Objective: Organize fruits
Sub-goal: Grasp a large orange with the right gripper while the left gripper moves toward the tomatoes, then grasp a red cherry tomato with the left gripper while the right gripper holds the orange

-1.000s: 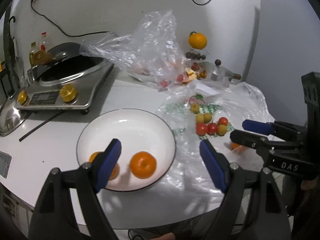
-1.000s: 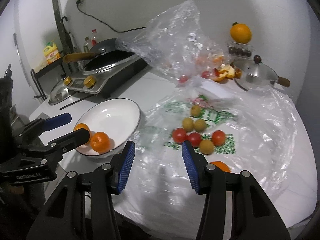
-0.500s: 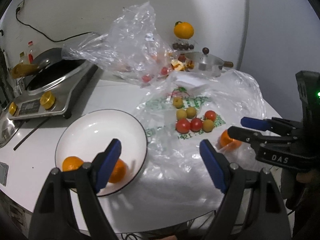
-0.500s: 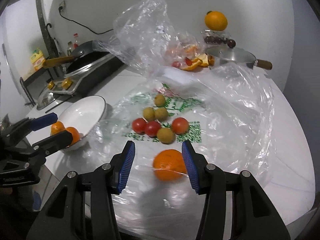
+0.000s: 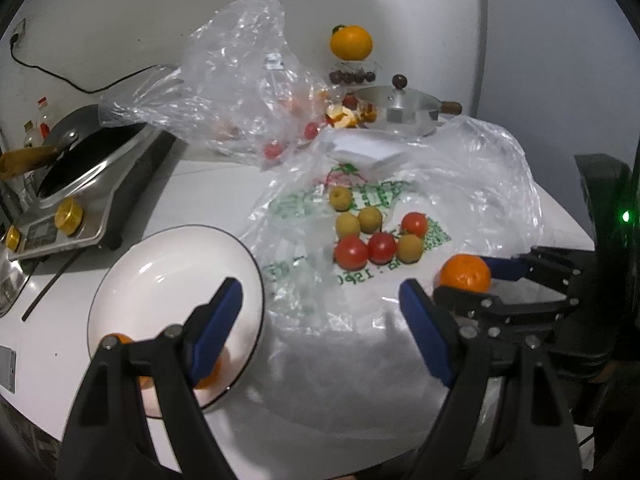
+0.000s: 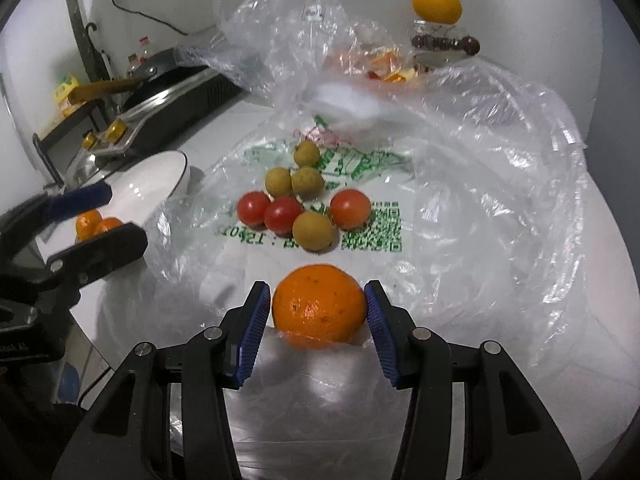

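Note:
An orange (image 6: 320,304) lies on a clear plastic bag (image 6: 460,184), between the blue pads of my right gripper (image 6: 318,322). The jaws stand open around it, just off its sides. It also shows in the left wrist view (image 5: 465,273). Beyond it lie three red tomatoes (image 6: 282,214) and several yellow-green fruits (image 6: 313,230). A white bowl (image 5: 168,264) on the left holds two oranges (image 6: 94,224). My left gripper (image 5: 320,322) is open and empty, above the bowl's right rim and the bag.
An induction cooker with a pan (image 5: 76,160) stands at the left back. A second clear bag with fruit (image 5: 236,92), a lidded steel pot (image 5: 404,110) and a big orange on a jar (image 5: 351,43) stand at the back by the wall.
My right gripper has moved forward and its jaws now flank the orange. My left gripper has swung right, away from the bowl's middle.

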### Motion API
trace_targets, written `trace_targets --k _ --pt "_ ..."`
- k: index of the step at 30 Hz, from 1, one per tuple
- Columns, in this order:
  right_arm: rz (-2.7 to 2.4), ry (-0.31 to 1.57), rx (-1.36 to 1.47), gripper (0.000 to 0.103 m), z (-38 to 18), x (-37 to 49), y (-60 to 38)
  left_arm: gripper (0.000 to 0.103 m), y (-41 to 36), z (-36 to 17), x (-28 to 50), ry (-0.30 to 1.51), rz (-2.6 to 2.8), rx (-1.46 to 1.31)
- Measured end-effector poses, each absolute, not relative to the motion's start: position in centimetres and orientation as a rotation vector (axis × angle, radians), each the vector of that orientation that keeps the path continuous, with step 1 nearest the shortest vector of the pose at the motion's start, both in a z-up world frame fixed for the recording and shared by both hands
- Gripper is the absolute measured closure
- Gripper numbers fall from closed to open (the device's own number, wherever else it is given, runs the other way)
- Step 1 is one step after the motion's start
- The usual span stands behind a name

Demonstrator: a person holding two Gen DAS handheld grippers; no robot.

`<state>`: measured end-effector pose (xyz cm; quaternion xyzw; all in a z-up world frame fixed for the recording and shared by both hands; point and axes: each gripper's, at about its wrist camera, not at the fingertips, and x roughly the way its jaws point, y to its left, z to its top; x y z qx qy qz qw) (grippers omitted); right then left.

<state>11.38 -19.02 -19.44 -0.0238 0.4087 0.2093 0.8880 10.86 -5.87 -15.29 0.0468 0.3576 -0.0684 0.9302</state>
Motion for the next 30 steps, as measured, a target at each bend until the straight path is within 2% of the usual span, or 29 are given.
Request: trace_targets --k 3,12,19,30 --pt "0.454 0.844 -0.033 0.054 -19.5 11.5 -19.3 0.021 -6.3 -15.5 11.3 0.736 -0.145 0.113" --pt "0.474 0.773 0.037 0.055 -17.5 12.1 -21.1 0.022 -8.0 -16.1 12.8 0.714 -0.18 0.189" --pt "0.469 0.741 0.054 0.055 -16.6 13.1 -22.4 0.047 -9.0 -17.6 15.0 0.756 -0.193 0.265" --pt "0.489 0.726 0.05 0.055 -16.7 14.1 -22.6 0.055 -10.9 -19.7 16.8 0.806 -0.235 0.388"
